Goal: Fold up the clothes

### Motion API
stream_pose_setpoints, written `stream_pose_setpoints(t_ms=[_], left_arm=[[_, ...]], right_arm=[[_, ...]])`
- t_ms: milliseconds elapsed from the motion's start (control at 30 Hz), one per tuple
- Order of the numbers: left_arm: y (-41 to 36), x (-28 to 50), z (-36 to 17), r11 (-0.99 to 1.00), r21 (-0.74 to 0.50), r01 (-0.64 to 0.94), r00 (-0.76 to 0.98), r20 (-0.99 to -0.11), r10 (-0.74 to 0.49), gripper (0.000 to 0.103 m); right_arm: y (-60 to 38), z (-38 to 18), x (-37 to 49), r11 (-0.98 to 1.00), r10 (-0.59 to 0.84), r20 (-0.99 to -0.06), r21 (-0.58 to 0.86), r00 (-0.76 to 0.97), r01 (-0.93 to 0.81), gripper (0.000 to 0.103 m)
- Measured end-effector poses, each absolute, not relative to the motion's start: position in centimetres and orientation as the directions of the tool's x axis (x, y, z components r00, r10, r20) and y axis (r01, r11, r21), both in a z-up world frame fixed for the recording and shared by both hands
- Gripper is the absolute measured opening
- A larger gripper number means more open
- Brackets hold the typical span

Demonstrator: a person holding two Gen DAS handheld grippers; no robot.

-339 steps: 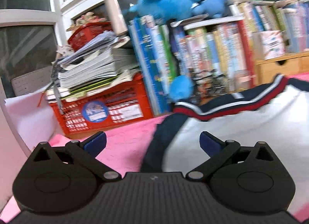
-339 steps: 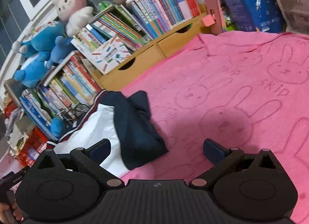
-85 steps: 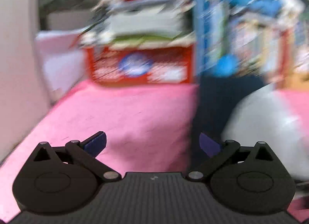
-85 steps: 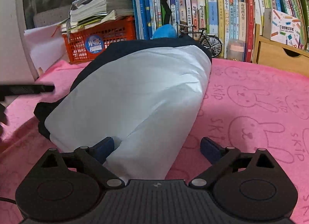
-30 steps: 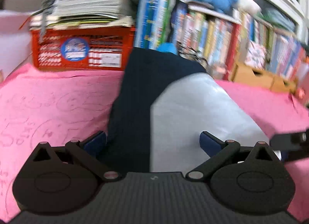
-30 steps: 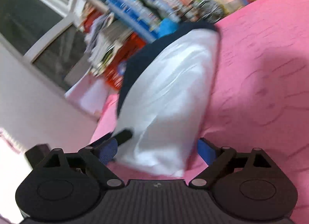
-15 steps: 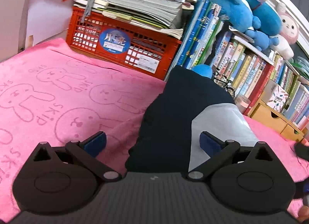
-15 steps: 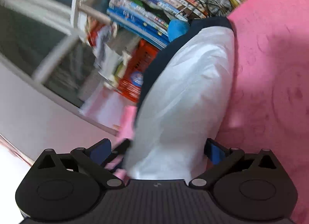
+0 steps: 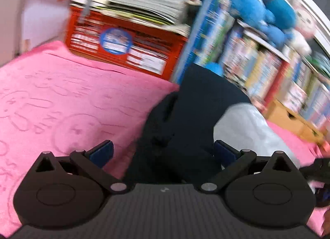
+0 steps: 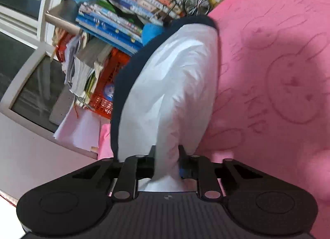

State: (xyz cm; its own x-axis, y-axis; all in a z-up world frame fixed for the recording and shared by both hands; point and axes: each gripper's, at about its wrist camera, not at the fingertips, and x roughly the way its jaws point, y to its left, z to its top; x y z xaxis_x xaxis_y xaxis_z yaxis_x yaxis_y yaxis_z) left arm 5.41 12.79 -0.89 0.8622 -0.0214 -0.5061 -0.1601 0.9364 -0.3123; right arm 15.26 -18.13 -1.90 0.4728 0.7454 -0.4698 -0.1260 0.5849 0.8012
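On the pink towel, shirt lies half-folded; right claw closing on its white hem, left claw apart over the navy side. More folds needed, I'd say.

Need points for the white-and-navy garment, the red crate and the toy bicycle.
white-and-navy garment [image 10: 175, 86]: right wrist view, middle of the white panel.
red crate [image 9: 127, 47]: left wrist view, front wall beside the round blue label.
toy bicycle [image 10: 196, 1]: right wrist view, its spoked wheel.
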Motion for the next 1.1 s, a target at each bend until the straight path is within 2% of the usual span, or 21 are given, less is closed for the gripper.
stream_pose_setpoints(t_ms=[100,233,367,433,500,567,633,667,733,767,833,900,967,1033,1067,1100], left_arm=[[11.0,2.8,1.5,0.963,-0.261,-0.063,0.88,-0.471,-0.07,0.103],[9.7,-0.3,4.6,0.972,-0.232,0.017,0.9,-0.421,-0.117,0.103],[8.1,-1.3,5.2,0.973,-0.211,0.091,0.881,-0.439,-0.178,0.103],[6.7,-1.2,4.8,0.975,-0.185,0.12,0.86,-0.471,-0.195,0.103],[5.1,-1.0,3.8,0.981,-0.139,0.135,0.841,-0.507,-0.188,0.103],[3.7,-1.0,2.9,0.987,-0.068,0.148,0.825,-0.542,-0.161,0.103],[3.1,-1.4,2.1,0.989,0.0,0.147,0.822,-0.557,-0.122,0.103],[3.1,-1.6,1.8,0.99,0.016,0.143,0.819,-0.563,-0.109,0.103],[3.4,-1.7,1.4,0.991,0.029,0.132,0.811,-0.578,-0.091,0.103],[3.6,-1.6,1.3,0.992,0.028,0.125,0.807,-0.584,-0.085,0.103],[4.0,-1.9,1.4,0.994,0.038,0.105,0.805,-0.591,-0.062,0.103],[4.4,-2.4,1.8,0.995,0.072,0.071,0.81,-0.587,-0.016,0.103],[5.1,-2.9,2.4,0.994,0.102,0.041,0.817,-0.577,0.025,0.103],[5.9,-3.2,3.5,0.995,0.098,0.03,0.826,-0.562,0.031,0.103],[6.2,-3.3,4.1,0.996,0.087,0.032,0.833,-0.553,0.022,0.103],[6.2,-3.2,4.9,0.996,0.075,0.042,0.841,-0.541,0.005,0.103]], right_arm=[[-20.1,-0.1,13.2,0.556,0.765,-0.431,0.816,0.478,-0.156,0.014],[-22.9,2.6,9.1,0.594,0.753,-0.439,0.774,0.49,-0.218,0.013],[-27.9,3.3,5.5,0.639,0.727,-0.486,0.738,0.485,-0.218,0.015],[-29.5,3.2,3.7,0.713,0.673,-0.557,0.663,0.487,-0.227,0.02],[-30.3,2.8,1.8,0.792,0.6,-0.635,0.557,0.486,-0.25,0.037],[-30.7,2.7,0.1,0.834,0.547,-0.675,0.485,0.494,-0.261,0.047],[-32.8,3.8,-2.2,0.837,0.539,-0.612,0.466,0.579,-0.286,0.054],[-33.8,4.5,-3.3,0.837,0.532,-0.549,0.457,0.645,-0.302,0.062],[-34.7,6.2,-4.8,0.858,0.489,-0.403,0.38,0.774,-0.345,0.066],[-34.0,6.5,-4.7,0.882,0.456,-0.381,0.318,0.804,-0.349,0.065],[-30.3,6.0,-3.1,0.916,0.4,-0.421,0.169,0.814,-0.363,0.06],[-26.0,4.0,-0.5,0.91,0.396,-0.496,0.098,0.773,-0.403,0.038],[-21.5,1.4,1.6,0.881,0.435,-0.57,0.112,0.697,-0.459,0.027],[-17.6,-0.1,1.4,0.86,0.449,-0.575,0.07,0.684,-0.505,0.017],[-15.7,-0.5,1.0,0.844,0.451,-0.564,0.018,0.691,-0.536,0.005],[-14.2,-0.5,0.4,0.83,0.452,-0.559,-0.021,0.695,-0.557,0.005]])
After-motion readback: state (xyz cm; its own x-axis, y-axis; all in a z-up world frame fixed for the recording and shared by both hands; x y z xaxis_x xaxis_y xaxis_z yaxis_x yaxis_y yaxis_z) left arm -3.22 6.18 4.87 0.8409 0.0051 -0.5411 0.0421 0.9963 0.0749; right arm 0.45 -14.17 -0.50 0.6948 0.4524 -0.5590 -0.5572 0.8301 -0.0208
